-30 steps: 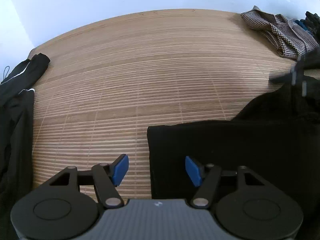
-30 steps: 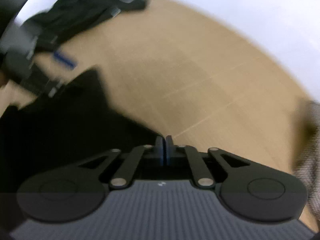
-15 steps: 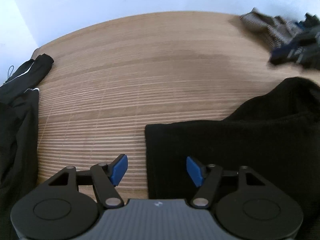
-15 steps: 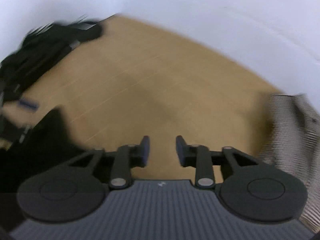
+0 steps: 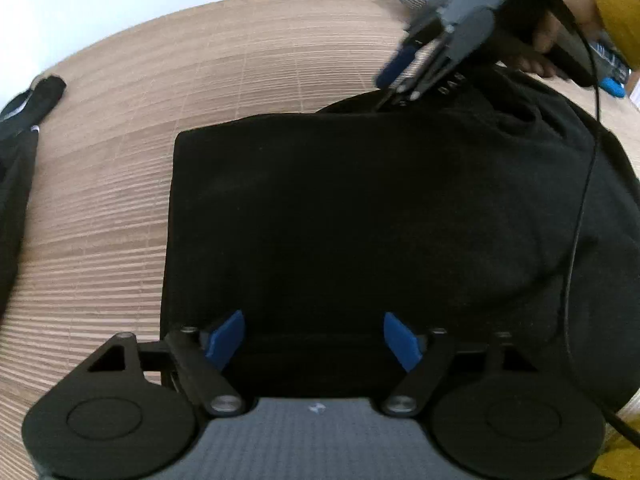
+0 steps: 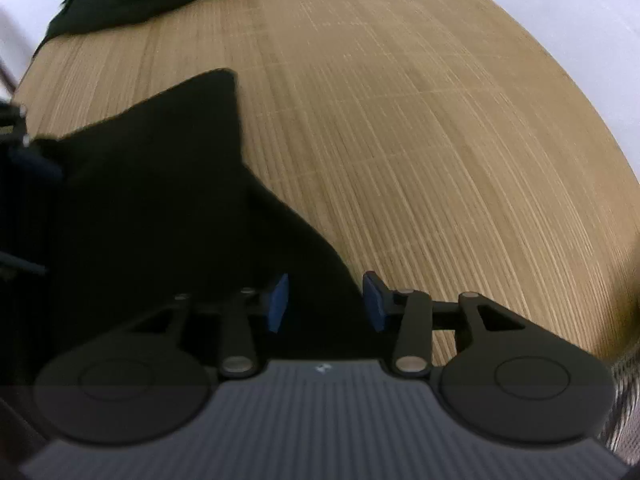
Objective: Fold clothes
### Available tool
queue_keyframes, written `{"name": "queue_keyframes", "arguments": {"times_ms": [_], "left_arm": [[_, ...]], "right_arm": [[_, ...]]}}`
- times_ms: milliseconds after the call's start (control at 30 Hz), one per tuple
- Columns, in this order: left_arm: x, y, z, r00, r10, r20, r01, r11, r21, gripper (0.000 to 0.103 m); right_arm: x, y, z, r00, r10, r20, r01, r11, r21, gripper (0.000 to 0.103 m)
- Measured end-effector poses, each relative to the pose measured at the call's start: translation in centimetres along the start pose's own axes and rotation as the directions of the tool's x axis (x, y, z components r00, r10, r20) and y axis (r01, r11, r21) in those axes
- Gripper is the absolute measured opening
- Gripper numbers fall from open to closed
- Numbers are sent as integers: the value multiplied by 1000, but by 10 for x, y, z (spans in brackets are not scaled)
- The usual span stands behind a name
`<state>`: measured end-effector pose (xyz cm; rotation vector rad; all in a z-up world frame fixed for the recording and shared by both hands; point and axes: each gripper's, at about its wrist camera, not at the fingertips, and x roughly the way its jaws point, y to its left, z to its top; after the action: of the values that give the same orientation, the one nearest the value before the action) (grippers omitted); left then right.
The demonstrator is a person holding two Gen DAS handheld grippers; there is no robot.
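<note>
On the wooden surface [image 5: 280, 60] the black garment [image 5: 360, 208] lies partly folded. My left claw [image 5: 314, 336] hovers over its near edge, jaws opening, empty. My right claw [image 6: 325, 302] straddles the far edge, also opening, letting it settle.

garment [image 5: 360, 208]: black matt cloth | table [image 5: 248, 60]: ribbed pale wood

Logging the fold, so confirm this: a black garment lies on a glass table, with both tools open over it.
Wrong on the table: it is wooden, with a striped grain, not glass, as both wrist views show. The black garment does lie on it, under the opening left tool and right tool.
</note>
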<state>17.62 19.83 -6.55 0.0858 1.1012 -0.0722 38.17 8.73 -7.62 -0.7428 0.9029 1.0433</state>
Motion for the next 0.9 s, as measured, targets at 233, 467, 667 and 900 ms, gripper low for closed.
{"name": "queue_keyframes", "arguments": {"times_ms": [233,467,667,900], "left_arm": [[5,5,-1,1000,18,-5,-18,998,-66,92],[4,8,-3,999,38,3,-38,997,-67,96],[4,7,-4,998,60,9,-59,996,-64,100],[4,8,-8,998,66,16,-65,995,-72,102]], "right_arm": [[15,6,22,992,92,-81,-91,996,20,53],[4,56,10,998,-50,-38,47,997,-69,13],[-11,58,-1,970,-234,72,228,970,80,11],[-26,-24,17,735,-678,24,656,720,226,11]]}}
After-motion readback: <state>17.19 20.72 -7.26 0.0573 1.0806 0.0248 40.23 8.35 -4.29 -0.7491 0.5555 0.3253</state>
